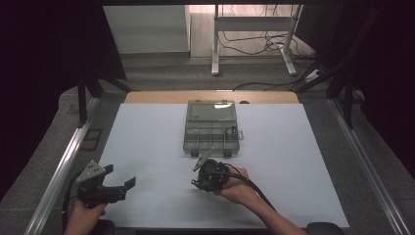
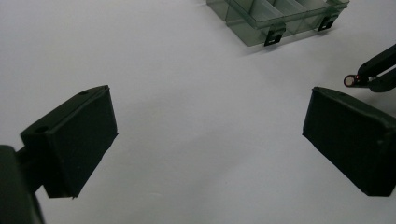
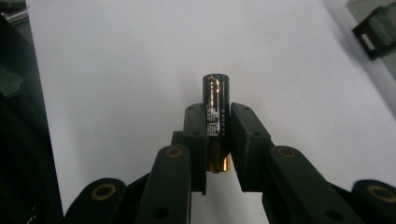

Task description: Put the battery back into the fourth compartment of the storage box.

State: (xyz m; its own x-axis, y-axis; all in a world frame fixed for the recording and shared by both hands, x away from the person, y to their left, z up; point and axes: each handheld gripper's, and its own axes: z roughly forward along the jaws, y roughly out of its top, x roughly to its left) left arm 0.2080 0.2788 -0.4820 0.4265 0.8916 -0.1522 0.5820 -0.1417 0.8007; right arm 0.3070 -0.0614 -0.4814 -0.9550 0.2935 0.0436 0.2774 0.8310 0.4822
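The battery (image 3: 216,122) is clamped between the jaws of the right claw (image 3: 217,140), held by its lower half with the dark upper end standing free above the pads. It is carried just above the white surface (image 1: 147,147), a little in front of the clear compartment box (image 1: 211,128), whose lid lies open behind it. The left claw (image 2: 205,140) is held with its jaws wide apart and nothing between them, low over the surface near the person's left.

The step in hand is judged to be the carrying of the battery to the box. It would be done well if the grip were kept firm and the cell brought level over a free compartment before being lowered and released, so that it is not tipped against a divider.

The label and copper-coloured base of the battery are made out in the right gripper view, whereas in the high view the cell is lost in the dark claw. The front latches (image 2: 274,35) of the box are seen close in the left gripper view.
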